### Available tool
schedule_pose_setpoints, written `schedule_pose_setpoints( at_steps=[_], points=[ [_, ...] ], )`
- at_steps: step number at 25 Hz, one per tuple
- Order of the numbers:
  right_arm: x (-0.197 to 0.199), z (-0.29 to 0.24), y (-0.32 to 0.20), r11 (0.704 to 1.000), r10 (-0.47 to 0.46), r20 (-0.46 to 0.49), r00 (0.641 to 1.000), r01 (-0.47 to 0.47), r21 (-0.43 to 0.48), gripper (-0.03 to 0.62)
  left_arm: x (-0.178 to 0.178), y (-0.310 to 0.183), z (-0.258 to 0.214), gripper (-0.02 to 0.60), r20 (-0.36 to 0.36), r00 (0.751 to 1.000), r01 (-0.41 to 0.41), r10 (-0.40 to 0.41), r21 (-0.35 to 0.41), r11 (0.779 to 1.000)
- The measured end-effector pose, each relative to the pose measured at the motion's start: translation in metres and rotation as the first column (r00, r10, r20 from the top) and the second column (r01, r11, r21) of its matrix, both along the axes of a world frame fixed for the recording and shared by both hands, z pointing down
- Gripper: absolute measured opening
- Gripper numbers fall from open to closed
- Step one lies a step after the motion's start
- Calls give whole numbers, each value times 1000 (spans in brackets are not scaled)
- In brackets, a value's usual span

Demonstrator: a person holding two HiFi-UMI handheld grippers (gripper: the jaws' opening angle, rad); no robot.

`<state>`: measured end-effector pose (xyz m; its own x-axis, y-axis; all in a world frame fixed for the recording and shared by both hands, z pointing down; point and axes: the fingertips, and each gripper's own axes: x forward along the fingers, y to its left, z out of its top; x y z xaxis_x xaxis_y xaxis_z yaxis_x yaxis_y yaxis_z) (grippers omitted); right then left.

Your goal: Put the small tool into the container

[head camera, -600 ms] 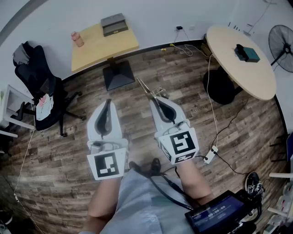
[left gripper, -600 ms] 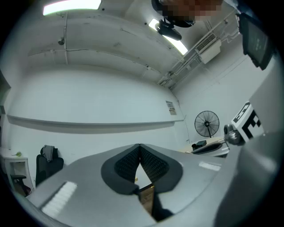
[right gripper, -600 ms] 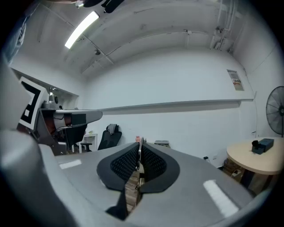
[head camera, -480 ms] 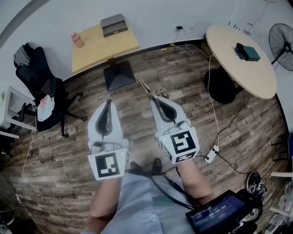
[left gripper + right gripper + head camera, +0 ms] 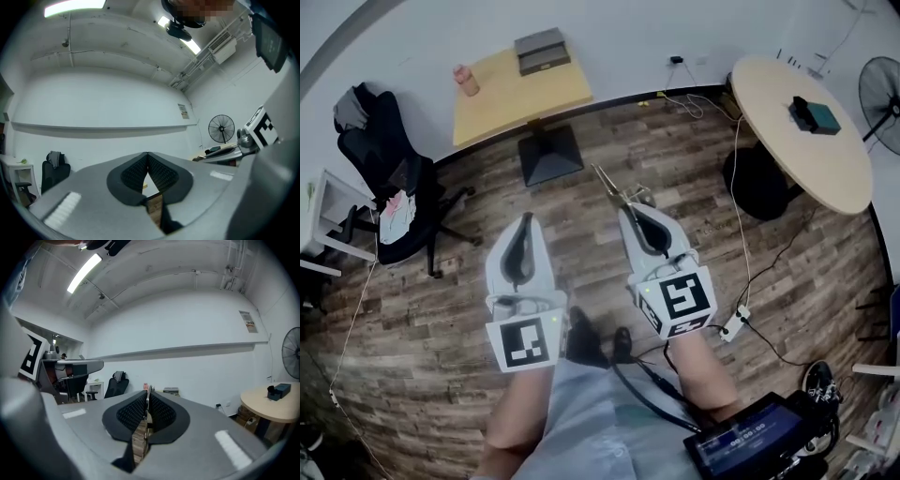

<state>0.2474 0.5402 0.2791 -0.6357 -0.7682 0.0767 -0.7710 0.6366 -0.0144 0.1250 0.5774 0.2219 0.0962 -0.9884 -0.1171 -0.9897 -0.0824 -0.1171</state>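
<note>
Wood-plank floor (image 5: pixel 422 356) bearing a square yellow worktop (image 5: pixel 506 94) set against the wall. A black office chair (image 5: pixel 389 178) stands left of the worktop, and a round worktop (image 5: pixel 787 122) stands well to its right. In front of the worktop, a person (image 5: pixel 581 412) holds two claws side by side, both aimed toward it. The left claw (image 5: pixel 524 217) has its pads closed together with nothing between. The right claw (image 5: pixel 630 208) is pinched narrow on the small tool (image 5: pixel 607 183), a slender metal piece jutting toward the worktop. The grey container (image 5: pixel 542 51) lies on the worktop's far edge, with a pink bottle (image 5: pixel 467 81) near it.
</note>
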Motion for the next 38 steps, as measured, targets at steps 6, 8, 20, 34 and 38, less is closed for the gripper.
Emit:
schedule_pose_setpoints(
  at_steps=[6,8,20,34,38],
  points=[
    [-19,20,-36,999,12,-23,1000,-13,-37,14,-33,-33,23,9,-23,999,22,-23,-44,999],
    [-28,28,-56,998,17,-30,999,-19,-52,14,-46,-53,31,9,-30,999,27,-29,-56,998],
    [-110,26,-197,998,39,-57,998,-42,-56,14,-139,-201,25,9,-30,999,17,-18,-34,999],
    [-153,-21,-291,995,95,-55,994,-92,45,14,-180,-299,-13,9,-31,999,-37,39,53,998],
    [-150,-13,-313,994,106,-60,993,-105,30,14,-179,-324,0,9,-32,998,-50,50,26,998]
  ],
)
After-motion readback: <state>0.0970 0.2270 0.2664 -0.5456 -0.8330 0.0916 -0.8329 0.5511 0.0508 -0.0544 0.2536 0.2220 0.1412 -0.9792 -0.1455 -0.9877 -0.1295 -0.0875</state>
